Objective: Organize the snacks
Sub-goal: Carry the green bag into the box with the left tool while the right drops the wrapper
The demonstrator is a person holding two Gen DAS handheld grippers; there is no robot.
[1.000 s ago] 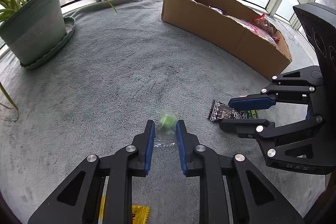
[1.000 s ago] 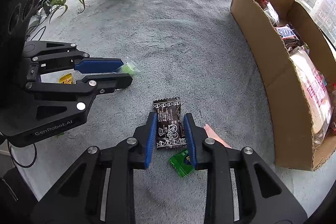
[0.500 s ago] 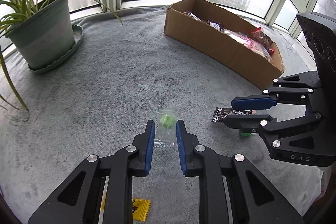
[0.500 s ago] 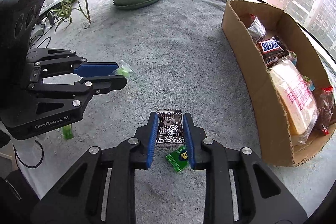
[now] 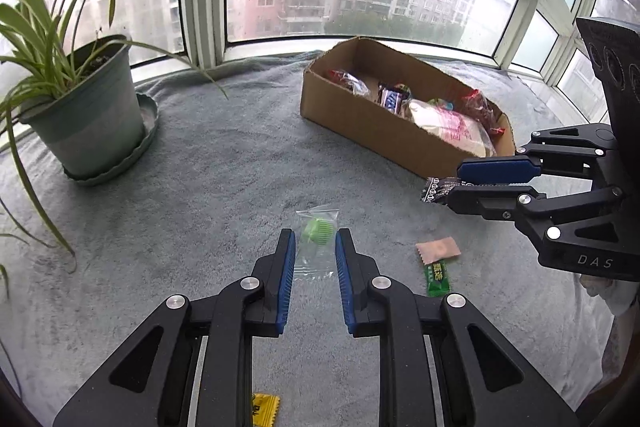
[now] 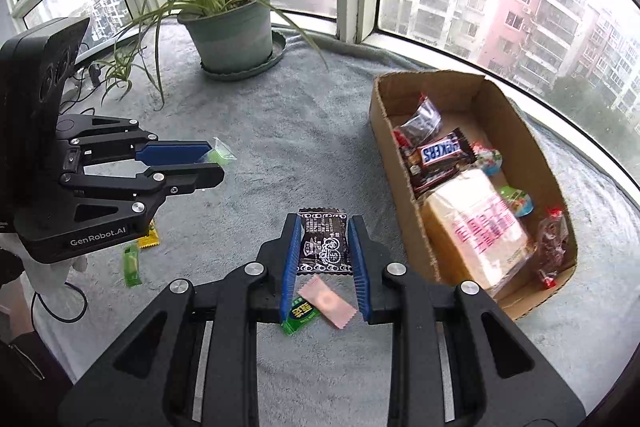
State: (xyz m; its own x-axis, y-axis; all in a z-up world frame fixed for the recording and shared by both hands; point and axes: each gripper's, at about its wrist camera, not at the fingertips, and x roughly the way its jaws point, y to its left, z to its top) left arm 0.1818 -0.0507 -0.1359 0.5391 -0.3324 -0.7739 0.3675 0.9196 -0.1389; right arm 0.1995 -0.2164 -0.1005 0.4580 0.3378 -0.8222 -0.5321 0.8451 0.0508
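Note:
My left gripper (image 5: 315,247) is shut on a clear packet with a green sweet (image 5: 317,231) and holds it above the grey blanket; the packet shows in the right wrist view (image 6: 219,154) too. My right gripper (image 6: 323,233) is shut on a black snack packet (image 6: 323,243), also lifted; its tip shows in the left wrist view (image 5: 434,190). The cardboard box (image 6: 390,155) with several snacks stands right of it, also in the left wrist view (image 5: 360,123).
On the blanket lie a pink wrapper (image 6: 327,301), a green wrapper (image 6: 301,313), another green one (image 6: 132,265) and a yellow one (image 5: 263,409). A potted plant (image 5: 86,115) stands at the back left, by the windows.
Both grippers have risen from the blanket with their packets held. The pink and green wrappers that lay under the black packet now show.

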